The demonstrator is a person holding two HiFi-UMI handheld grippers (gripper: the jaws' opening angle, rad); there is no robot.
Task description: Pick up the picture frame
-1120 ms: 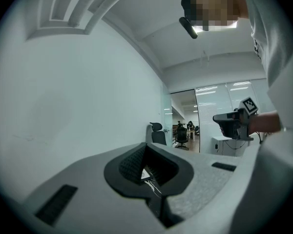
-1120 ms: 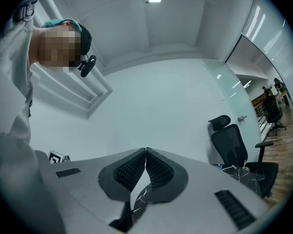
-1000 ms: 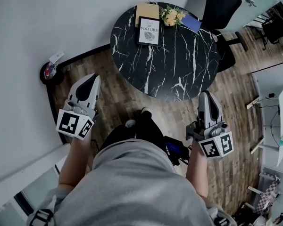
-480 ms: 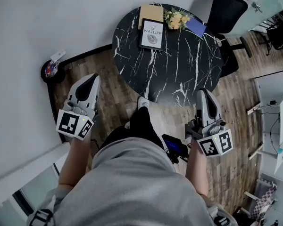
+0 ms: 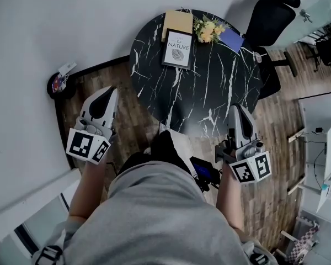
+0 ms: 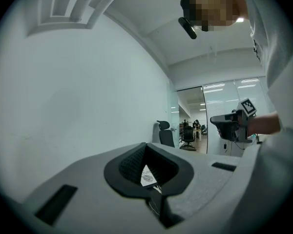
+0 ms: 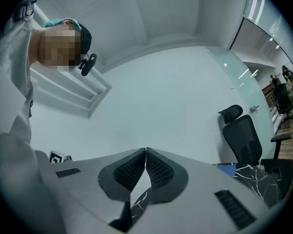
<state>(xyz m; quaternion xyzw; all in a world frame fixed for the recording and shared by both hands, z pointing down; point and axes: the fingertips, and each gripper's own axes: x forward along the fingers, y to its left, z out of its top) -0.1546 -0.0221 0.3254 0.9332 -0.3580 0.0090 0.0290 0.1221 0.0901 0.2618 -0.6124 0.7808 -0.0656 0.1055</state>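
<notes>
Both empty, jaws together: left gripper (image 5: 107, 91), right gripper (image 5: 235, 109), near worktop (image 5: 209, 87); picture frame (image 5: 177, 48) far side.

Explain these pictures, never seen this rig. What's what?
A person wears a head camera looking down and holds a two-jaw gripper in each hand: left gripper, right gripper. The other two pictures come from cameras riding on each gripper, looking along its jaws. Both grippers are shut and empty. Ahead, a round black marble table carries the picture frame, yellow flowers, a tan book and a blue book.
</notes>
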